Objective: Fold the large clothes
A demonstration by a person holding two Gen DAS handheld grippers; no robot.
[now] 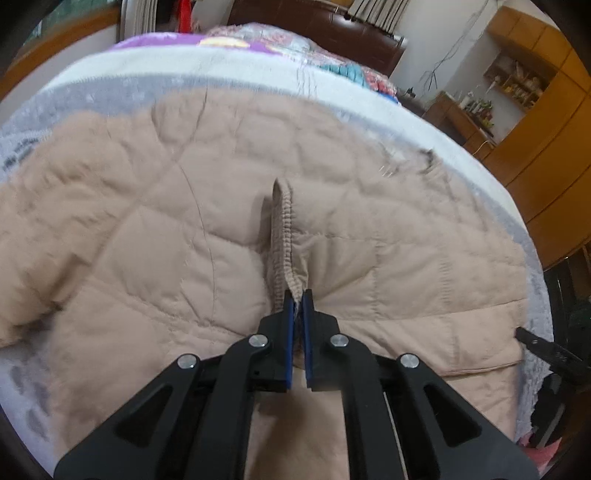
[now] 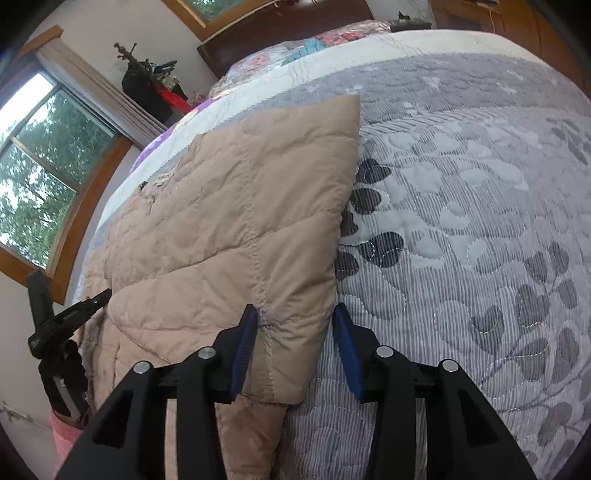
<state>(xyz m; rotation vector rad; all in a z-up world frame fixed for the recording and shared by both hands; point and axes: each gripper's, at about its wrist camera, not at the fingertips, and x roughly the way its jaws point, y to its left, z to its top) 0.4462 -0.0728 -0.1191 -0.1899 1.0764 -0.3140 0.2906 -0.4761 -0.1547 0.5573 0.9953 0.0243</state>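
Observation:
A large beige quilted jacket (image 1: 207,221) lies spread on the bed. My left gripper (image 1: 298,295) is shut on the ribbed elastic cuff (image 1: 282,225) of a sleeve, which stands up from the jacket's middle. In the right wrist view the jacket (image 2: 236,221) lies folded with a straight edge on the right. My right gripper (image 2: 293,317) is open, its jaws on either side of the jacket's near corner, above the bedspread. The right gripper also shows at the left wrist view's right edge (image 1: 543,347).
The bed carries a grey-and-white leaf-patterned bedspread (image 2: 461,221), with a colourful quilt (image 1: 332,55) and dark headboard (image 1: 321,22) at the far end. Wooden cabinets (image 1: 546,140) stand right of the bed. A window (image 2: 44,173) is on the other side.

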